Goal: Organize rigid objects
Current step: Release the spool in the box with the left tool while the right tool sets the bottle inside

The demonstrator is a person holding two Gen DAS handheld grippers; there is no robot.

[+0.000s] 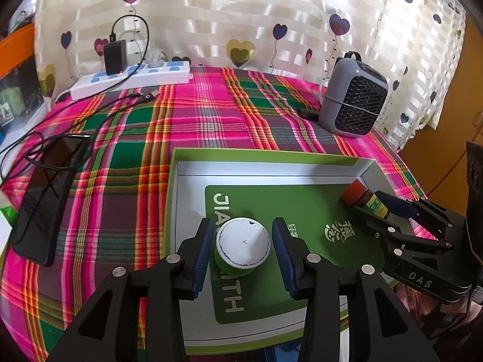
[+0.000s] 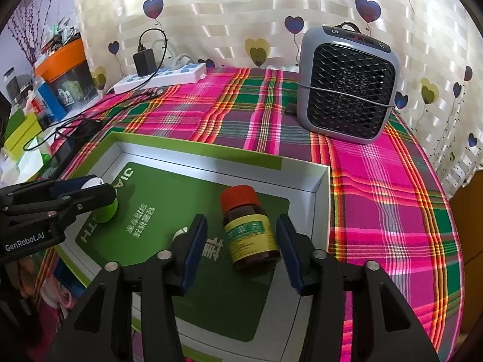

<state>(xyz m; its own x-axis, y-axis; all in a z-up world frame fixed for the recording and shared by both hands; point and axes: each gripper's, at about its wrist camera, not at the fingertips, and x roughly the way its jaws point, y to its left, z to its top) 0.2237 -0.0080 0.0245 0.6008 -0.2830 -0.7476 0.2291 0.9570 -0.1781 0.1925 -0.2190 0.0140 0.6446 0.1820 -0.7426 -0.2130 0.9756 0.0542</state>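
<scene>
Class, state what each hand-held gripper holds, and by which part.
Nothing is held: the left hand-held gripper straddles the green jar, the right hand-held gripper the brown bottle, pads apart.

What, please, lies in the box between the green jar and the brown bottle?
Only the bare green card; in the right wrist view nothing stands between the green jar and the brown bottle.

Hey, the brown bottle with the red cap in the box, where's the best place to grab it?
Grip the brown bottle across its labelled body, below the red cap, coming from the near side. It stands upright between the right gripper pads, leaving both sides clear.
</scene>
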